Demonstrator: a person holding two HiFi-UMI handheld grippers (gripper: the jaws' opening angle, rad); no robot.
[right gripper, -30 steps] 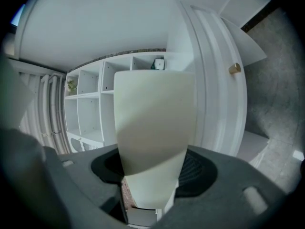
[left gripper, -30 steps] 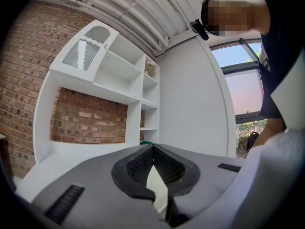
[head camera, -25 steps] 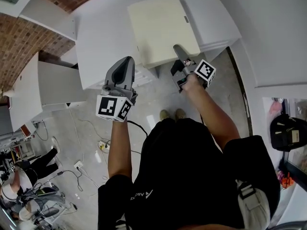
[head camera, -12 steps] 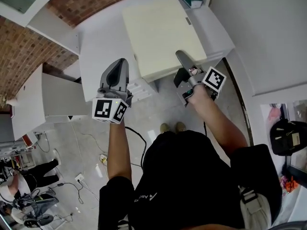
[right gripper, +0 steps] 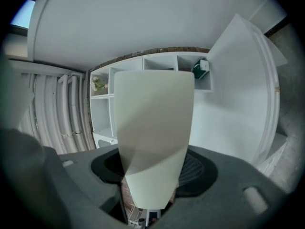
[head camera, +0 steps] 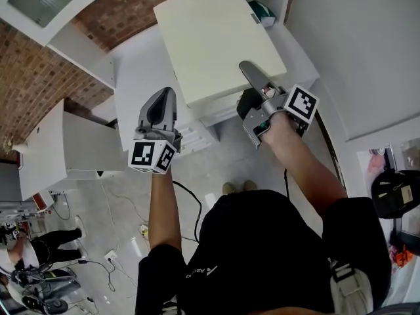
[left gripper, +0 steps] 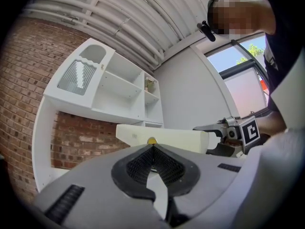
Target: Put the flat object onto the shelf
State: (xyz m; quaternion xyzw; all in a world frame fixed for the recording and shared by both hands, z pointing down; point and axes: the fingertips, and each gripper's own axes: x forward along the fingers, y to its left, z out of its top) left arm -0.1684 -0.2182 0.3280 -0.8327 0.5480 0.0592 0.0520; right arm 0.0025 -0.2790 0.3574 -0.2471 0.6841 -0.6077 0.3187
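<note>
Left gripper [head camera: 163, 97] closed and empty, right gripper [head camera: 245, 68] clamped.

Head view overhead, facing down, gripper views close, near level, sharing flat object [head camera: 216, 41]

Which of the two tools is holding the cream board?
The right tool: its jaws clamp the near edge of the cream board. The left tool is shut on nothing.

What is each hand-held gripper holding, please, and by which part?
Right hand-held gripper: the cream flat panel, by its near edge. Left hand-held gripper: nothing.
</note>
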